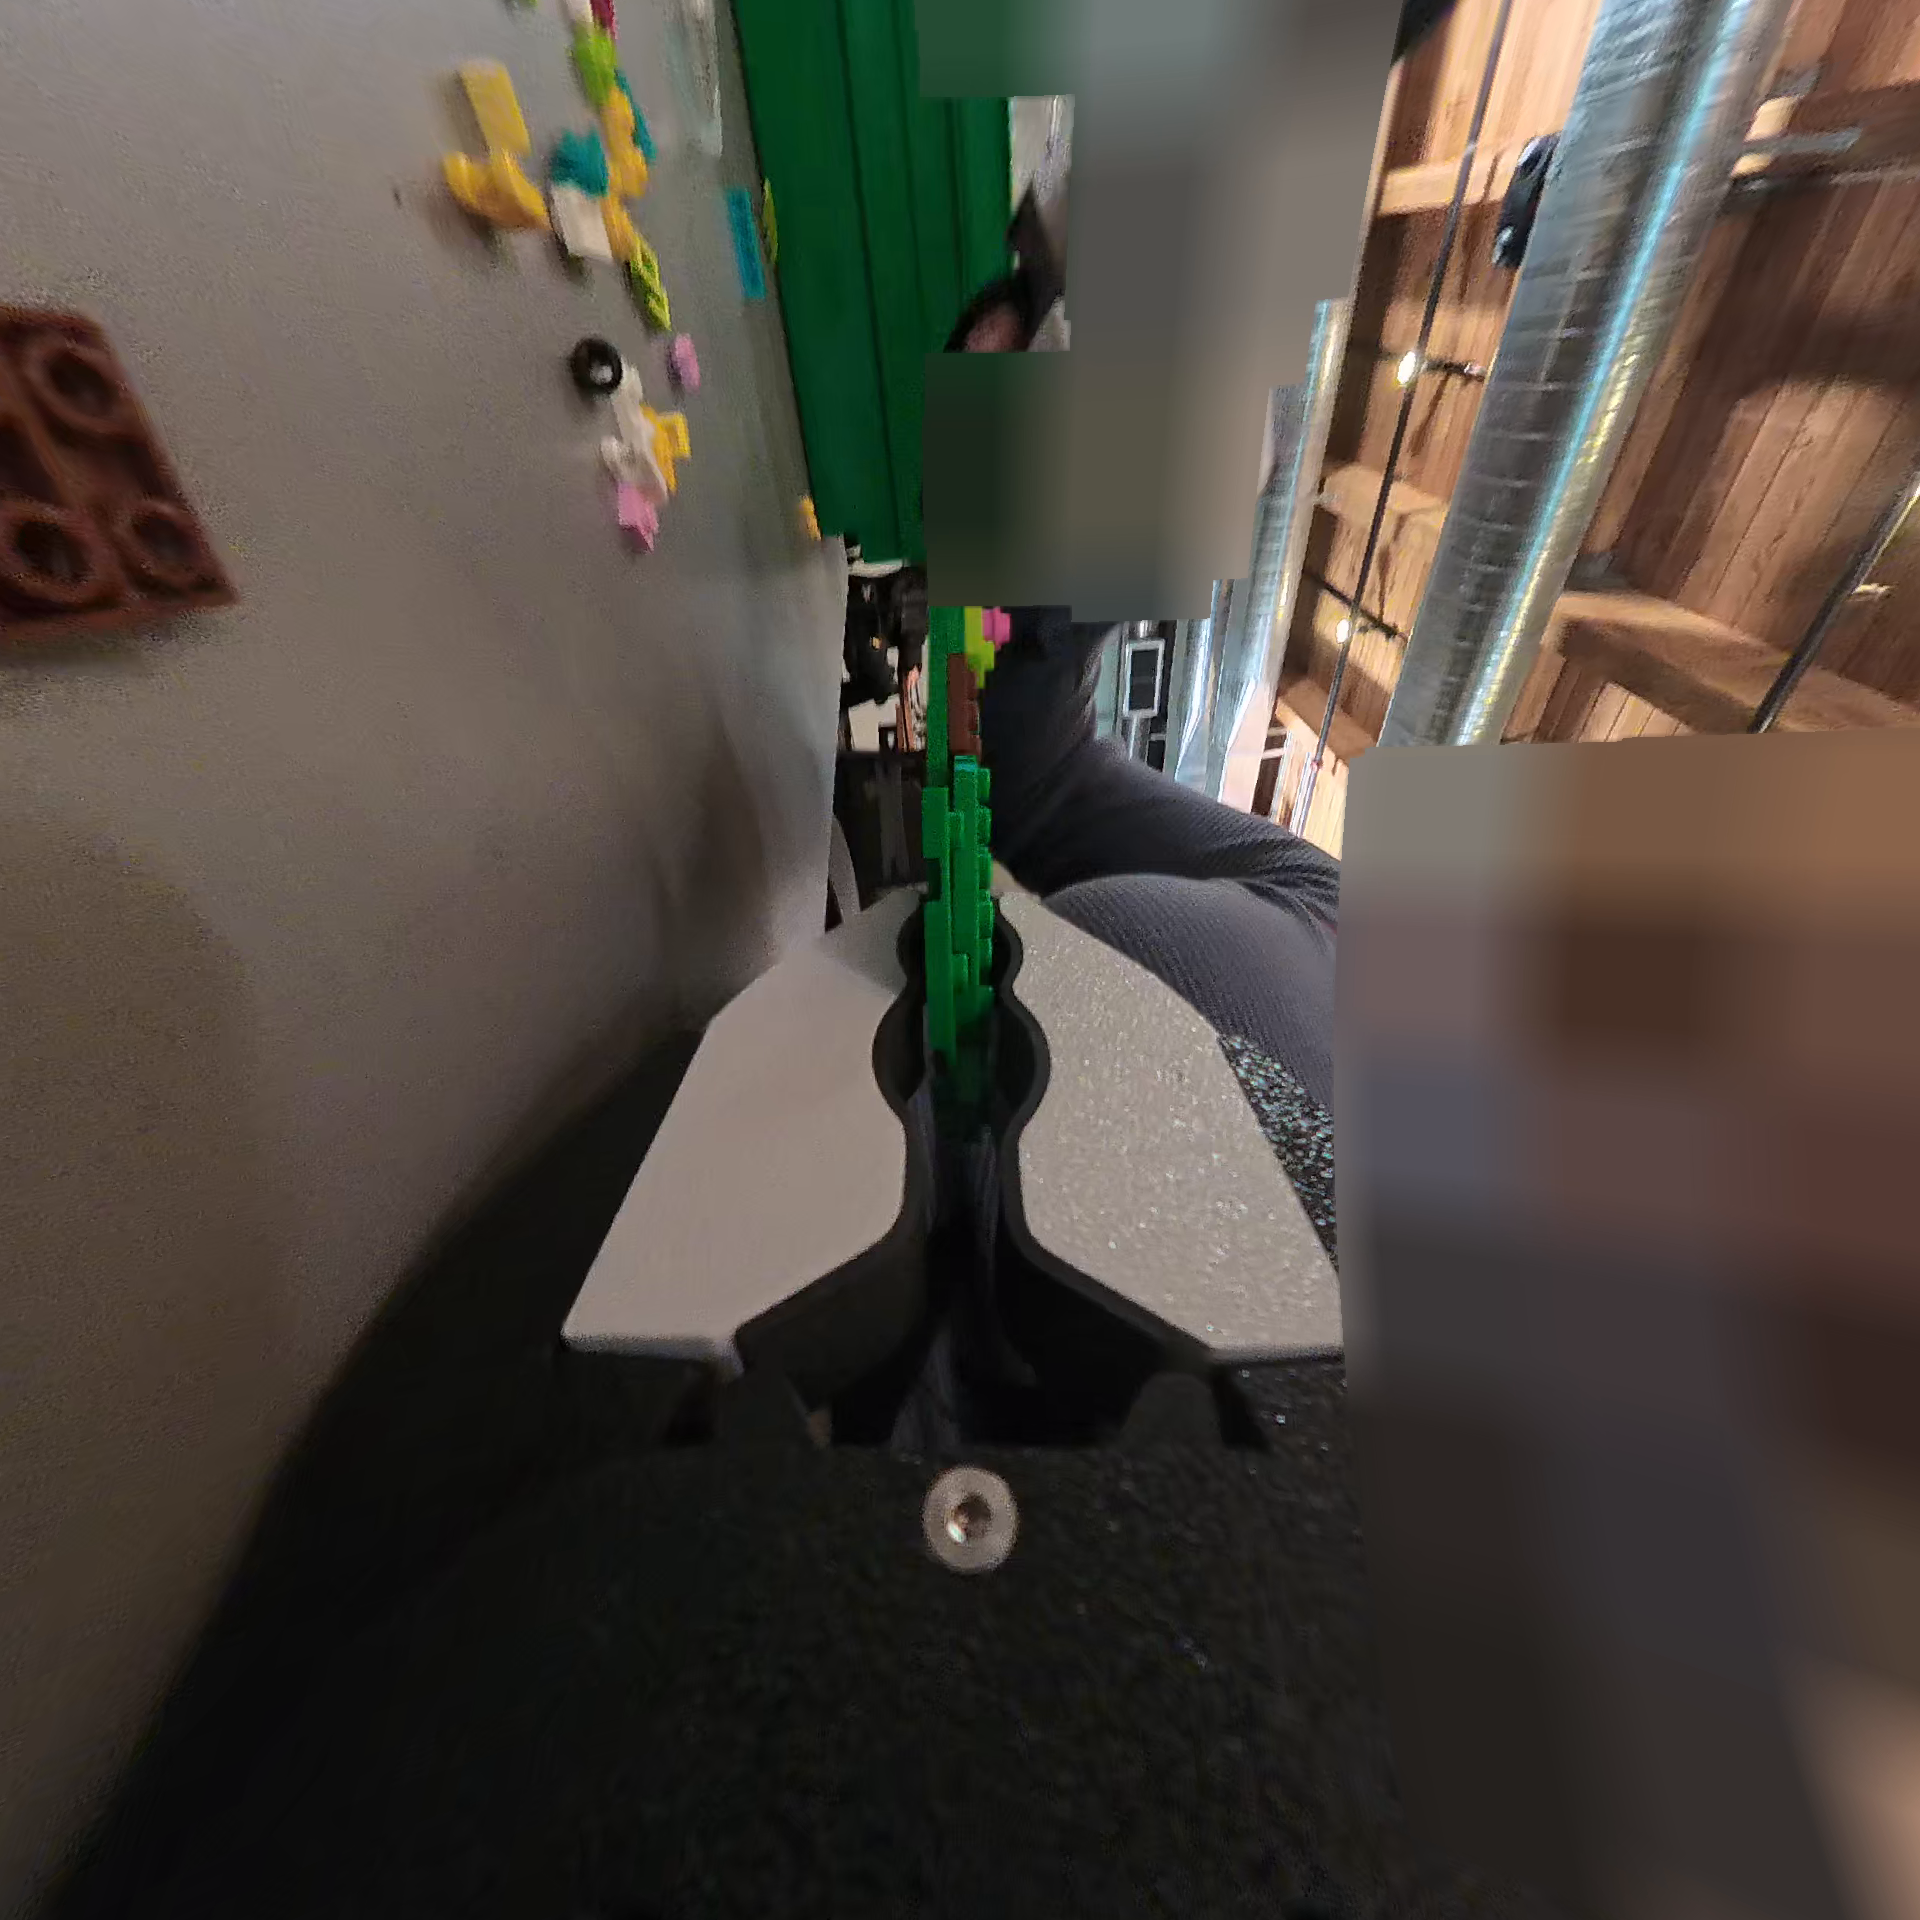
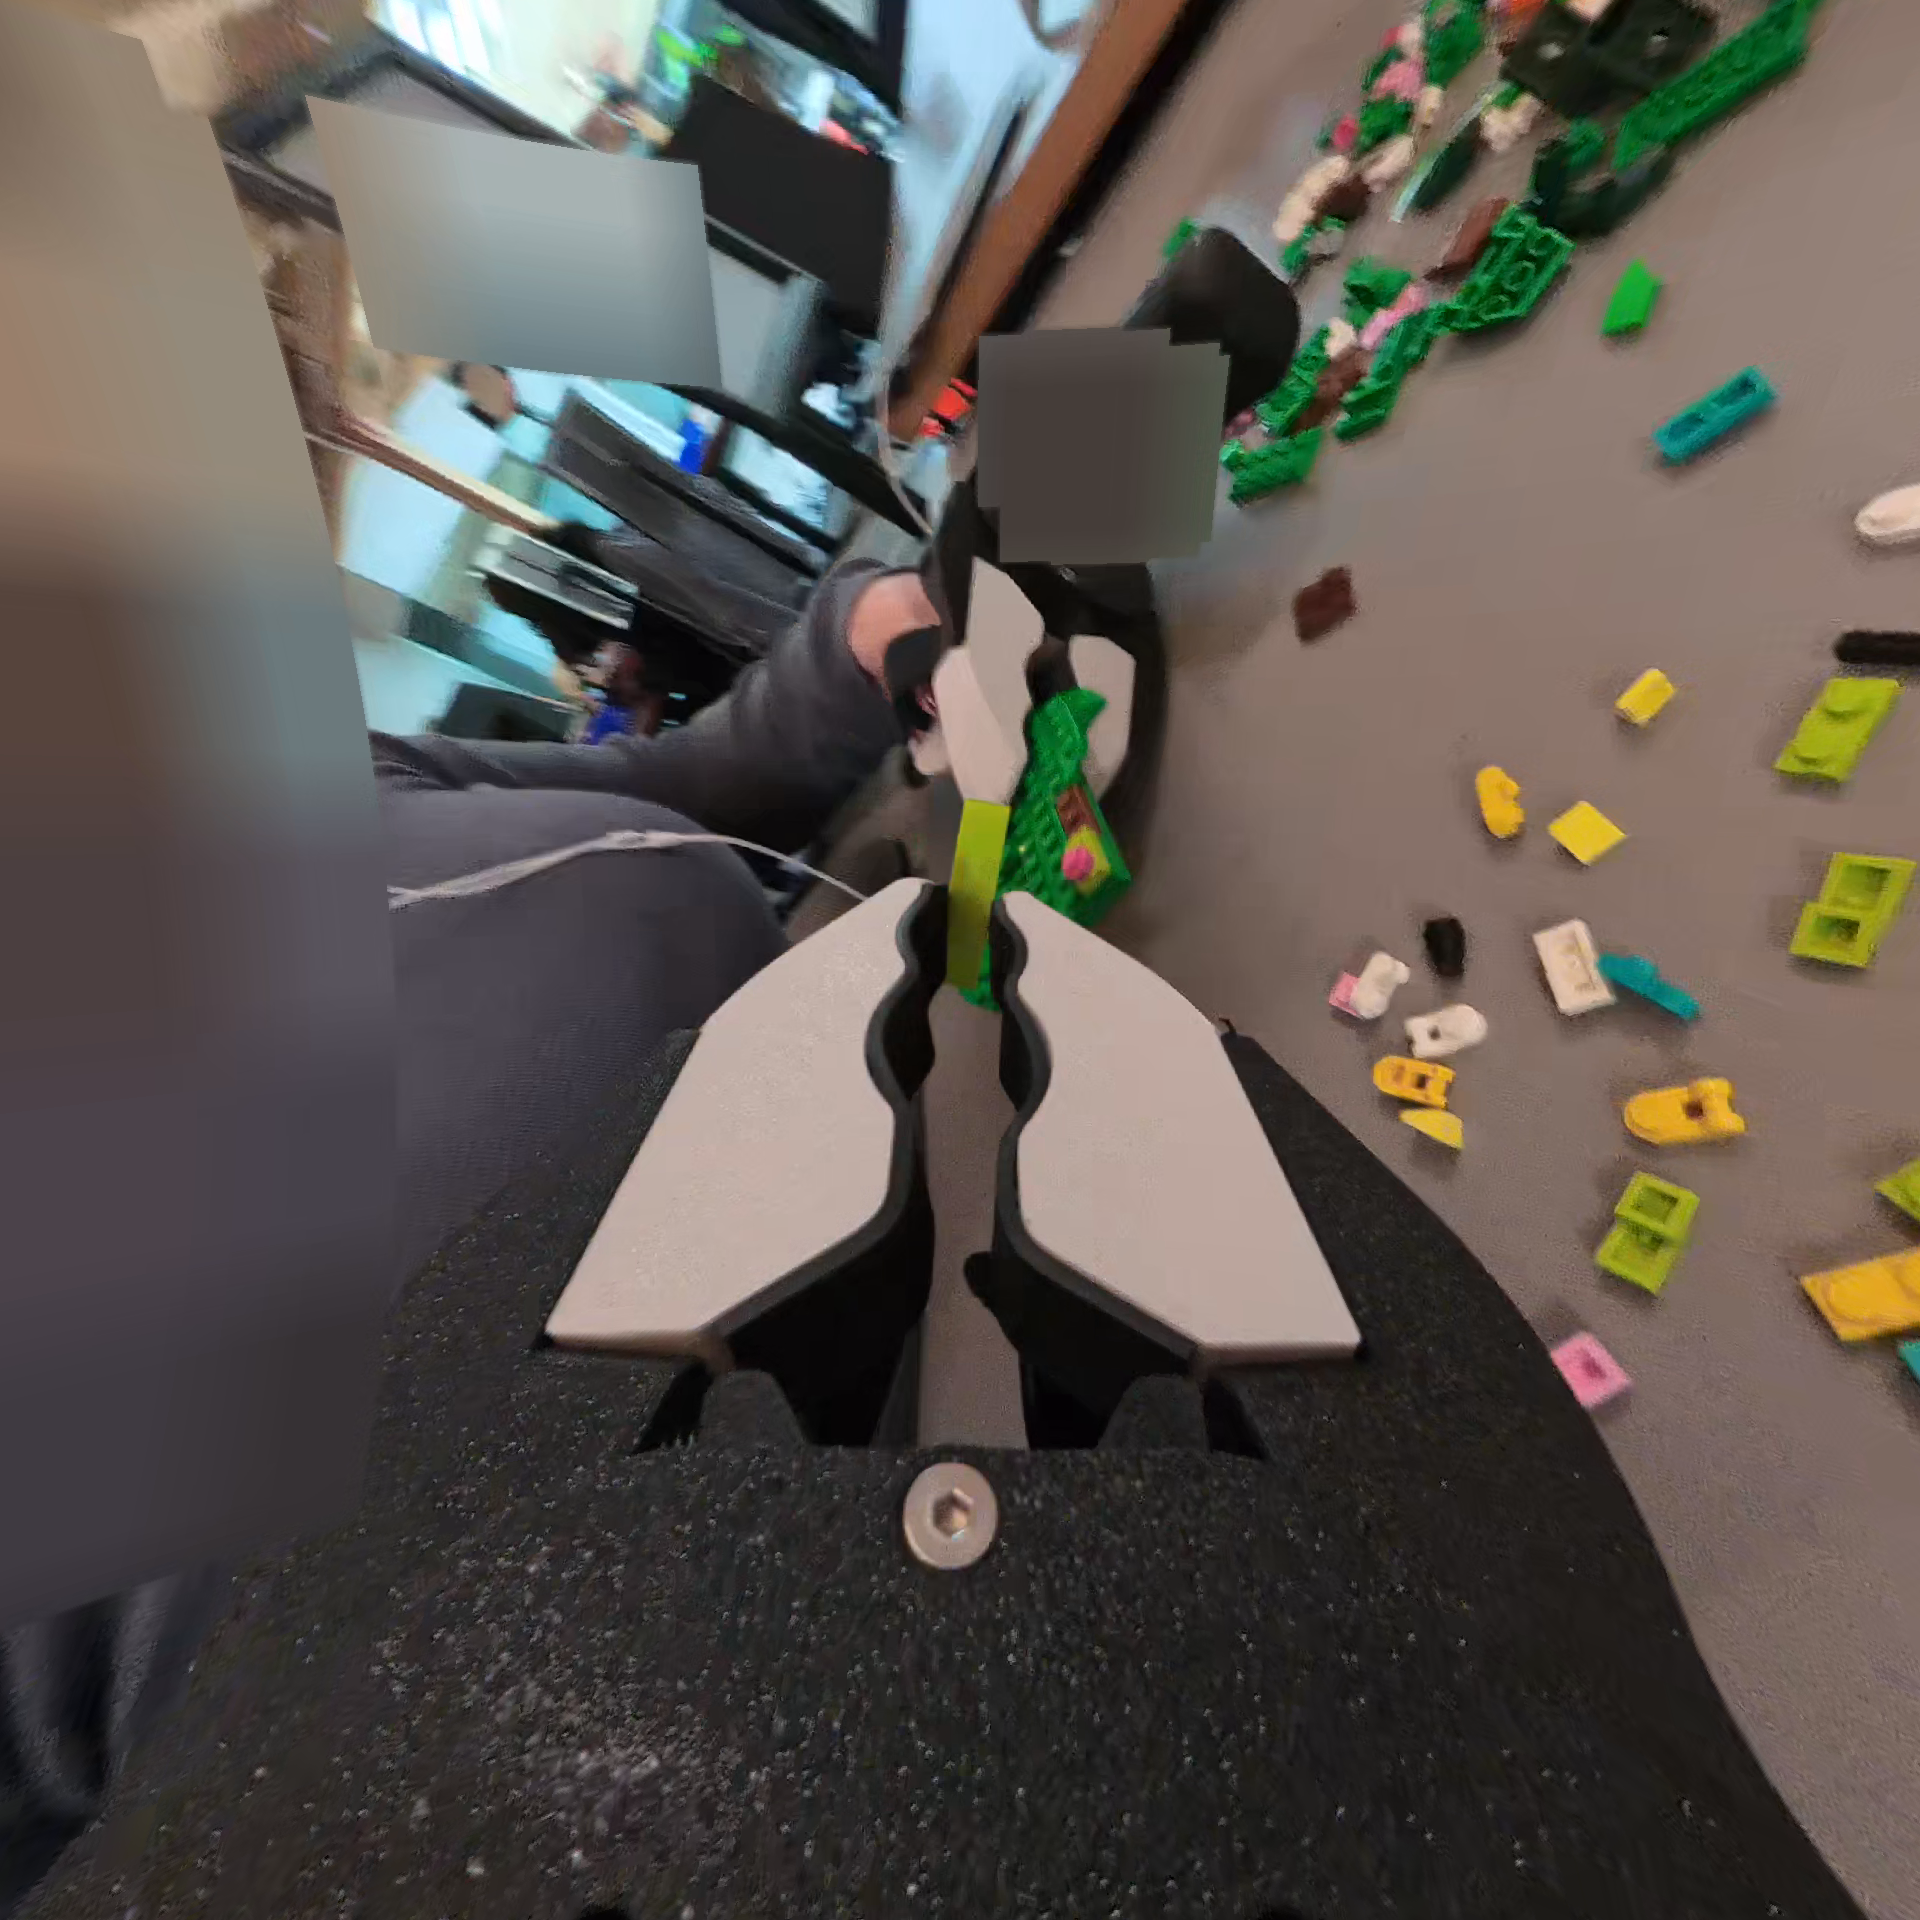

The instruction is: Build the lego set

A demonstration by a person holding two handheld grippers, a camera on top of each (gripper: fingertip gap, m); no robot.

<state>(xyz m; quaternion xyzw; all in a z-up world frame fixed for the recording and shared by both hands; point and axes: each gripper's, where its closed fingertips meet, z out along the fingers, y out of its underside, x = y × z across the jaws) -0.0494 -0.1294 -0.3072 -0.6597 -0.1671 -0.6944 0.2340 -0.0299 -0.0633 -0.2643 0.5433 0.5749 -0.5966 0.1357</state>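
No brand mark or readable writing is seen on any piece in either view.

Left gripper: jaws are clamped on the green plate assembly, which is seen edge-on in the left wrist view. Its long axis runs straight away from the camera along the fingers. Small pink and lime pieces and a brown piece are fitted near its far end. In the right wrist view the same assembly is held off the desk in the farther gripper, studded face turned toward the camera, long axis tilted.

Right gripper: jaws are closed on a lime green plate, a narrow strip whose long axis lies along the fingers, its far end pointing at the green assembly. The strip's tip is close against the assembly; actual contact cannot be told.

Grey desk: loose pieces are scattered over it, well apart from both grippers. Listed: yellow pieces, lime plates, white pieces, a teal brick, a pink tile, a dark brown piece, and a green heap at the far end.

In the left wrist view a reddish-brown plate is seen underside up on the desk.
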